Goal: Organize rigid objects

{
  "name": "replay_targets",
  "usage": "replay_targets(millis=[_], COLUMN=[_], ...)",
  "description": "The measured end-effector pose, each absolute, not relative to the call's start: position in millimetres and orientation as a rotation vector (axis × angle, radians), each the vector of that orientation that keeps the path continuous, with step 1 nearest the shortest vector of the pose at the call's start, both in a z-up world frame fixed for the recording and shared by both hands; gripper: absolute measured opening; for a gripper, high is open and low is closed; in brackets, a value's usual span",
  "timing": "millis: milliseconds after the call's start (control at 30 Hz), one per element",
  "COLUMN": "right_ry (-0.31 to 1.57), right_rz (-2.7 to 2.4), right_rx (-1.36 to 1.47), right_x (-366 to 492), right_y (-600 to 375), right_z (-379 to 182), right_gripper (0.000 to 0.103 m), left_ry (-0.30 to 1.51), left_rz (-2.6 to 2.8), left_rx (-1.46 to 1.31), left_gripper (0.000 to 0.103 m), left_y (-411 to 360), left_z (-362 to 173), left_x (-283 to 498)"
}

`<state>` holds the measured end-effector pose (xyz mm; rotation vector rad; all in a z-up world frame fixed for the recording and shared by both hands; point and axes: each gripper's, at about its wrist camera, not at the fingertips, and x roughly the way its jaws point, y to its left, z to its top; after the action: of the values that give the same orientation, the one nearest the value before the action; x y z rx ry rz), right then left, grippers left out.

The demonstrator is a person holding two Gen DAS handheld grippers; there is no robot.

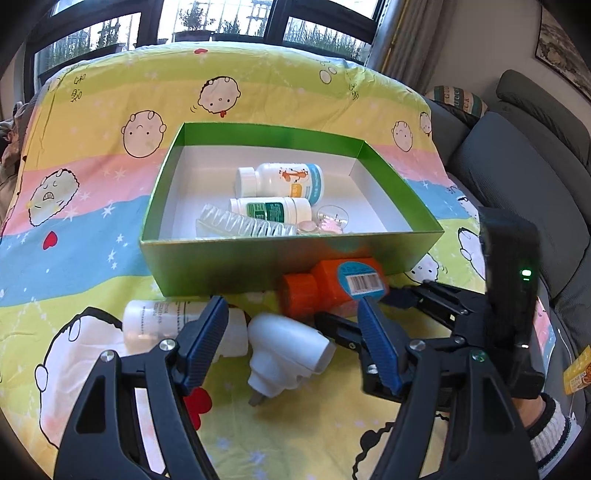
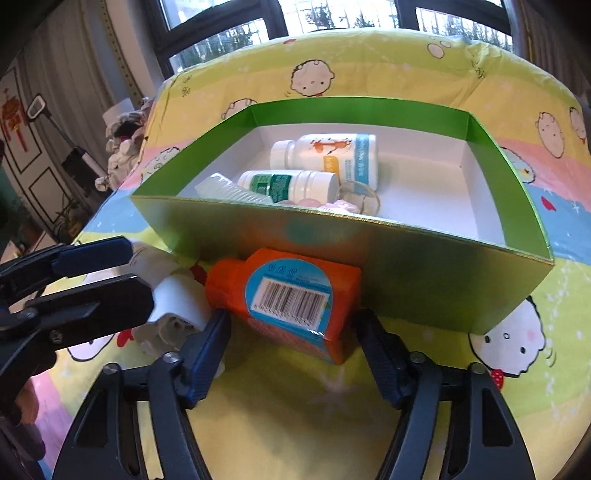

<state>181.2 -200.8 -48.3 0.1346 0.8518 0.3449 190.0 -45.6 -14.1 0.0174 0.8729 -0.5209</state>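
A green box (image 1: 258, 266) sits on the cartoon-print cloth and holds two white bottles (image 1: 284, 180), a clear ribbed bottle (image 1: 240, 223) and a small clear jar (image 1: 332, 218). In front of it lie an orange bottle (image 1: 332, 284), a white plug adapter (image 1: 288, 350) and a white bottle (image 1: 166, 321). My left gripper (image 1: 291, 317) is open, its jaws on either side of the adapter. My right gripper (image 2: 291, 328) is open, its jaws on either side of the orange bottle (image 2: 291, 291), apart from it. The box also shows in the right wrist view (image 2: 424, 288).
A grey sofa (image 1: 517, 166) stands to the right of the cloth. Windows (image 1: 221, 18) run along the far side. In the right wrist view the left gripper's fingers (image 2: 92, 280) reach in from the left by the adapter (image 2: 177, 299).
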Motion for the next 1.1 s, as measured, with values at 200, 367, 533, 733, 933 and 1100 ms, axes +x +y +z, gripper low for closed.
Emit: replay_targets(millis=[200,367,533,733,933,1100], right_ry=[0.869,0.847,0.82,0.845,0.845,0.843], right_rz=[0.389,0.566,0.539,0.477,0.532,0.587], right_rx=[0.126,0.169,0.107,0.098,0.11,0.095], right_x=[183,176,175,185,200,203], right_y=[-195,-193,-189,-195,-182,-171], right_z=[-50,-43,-34,-39,-41,-43], right_gripper=[0.034,0.034,0.037,0.07,0.07,0.069], left_ry=[0.9,0.899,0.906,0.901,0.909,0.925], left_rz=[-0.539,-0.535,-0.522,-0.522,-0.519,-0.521], left_rx=[-0.005,-0.008,-0.012,-0.007,-0.013,-0.007], left_gripper=[0.071,0.071,0.071,0.071,0.071,0.071], left_y=[-51,-49,-43,-44,-45,-46], left_z=[-22,-22,-25,-23,-26,-33], left_x=[200,202,204,205,211,216])
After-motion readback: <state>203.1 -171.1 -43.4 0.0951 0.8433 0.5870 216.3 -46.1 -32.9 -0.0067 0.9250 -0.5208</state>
